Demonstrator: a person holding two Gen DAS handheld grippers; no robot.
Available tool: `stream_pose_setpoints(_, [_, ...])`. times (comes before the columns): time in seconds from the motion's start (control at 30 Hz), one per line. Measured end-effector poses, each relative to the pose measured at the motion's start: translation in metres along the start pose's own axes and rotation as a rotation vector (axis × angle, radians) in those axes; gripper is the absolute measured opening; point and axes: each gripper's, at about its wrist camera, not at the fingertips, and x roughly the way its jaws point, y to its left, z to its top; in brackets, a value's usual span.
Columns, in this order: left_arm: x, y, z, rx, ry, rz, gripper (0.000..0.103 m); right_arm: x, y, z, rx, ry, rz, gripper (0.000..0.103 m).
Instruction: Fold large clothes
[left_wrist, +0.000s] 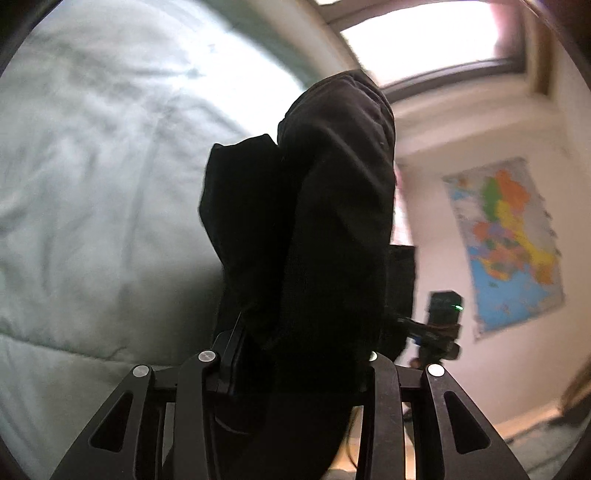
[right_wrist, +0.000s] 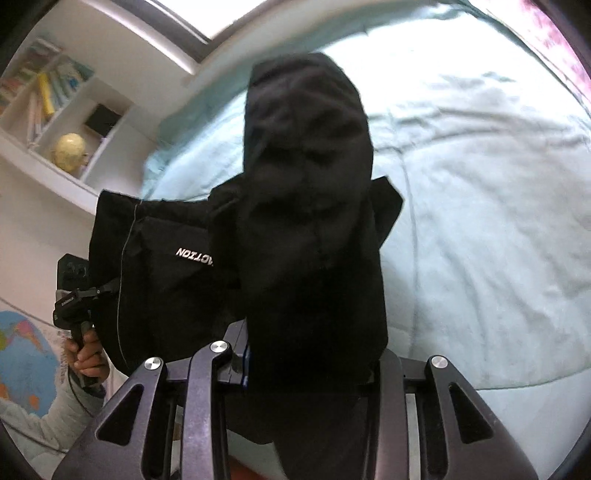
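Fingertips of both grippers buried in black garment (left_wrist: 325, 206), left gripper (left_wrist: 295, 369) and right gripper (right_wrist: 310, 362) each clamping it, cloth bunched lengthwise away from each camera over pale bedding (right_wrist: 480, 221).

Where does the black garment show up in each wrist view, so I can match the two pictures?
Left wrist view: the black garment fills the centre, bunched up out of the left gripper.
Right wrist view: it fills the centre, rising from the right gripper and spreading left, with white lettering.
Shared landmark: the pale green bedspread; also the wall map.
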Motion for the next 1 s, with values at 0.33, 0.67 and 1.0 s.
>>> stream_pose_setpoints(0.33, [-0.021, 0.156, -0.013, -0.238, -0.134, 0.019, 0.065, 0.043, -0.104, -0.011, 0.151, -0.062, -0.092, 0.056])
stream_pose_setpoints(0.67, [-0.013, 0.18, -0.033, -0.111, -0.243, -0.051, 0.067, 0.055, -0.156, -0.06, 0.226, -0.192, -0.012, 0.081])
stream_pose_setpoints(1.0, [-0.092, 0.04, -0.109, 0.309, -0.48, 0.365, 0.066, -0.047, -0.051, -0.13, 0.025, -0.406, -0.275, 0.083])
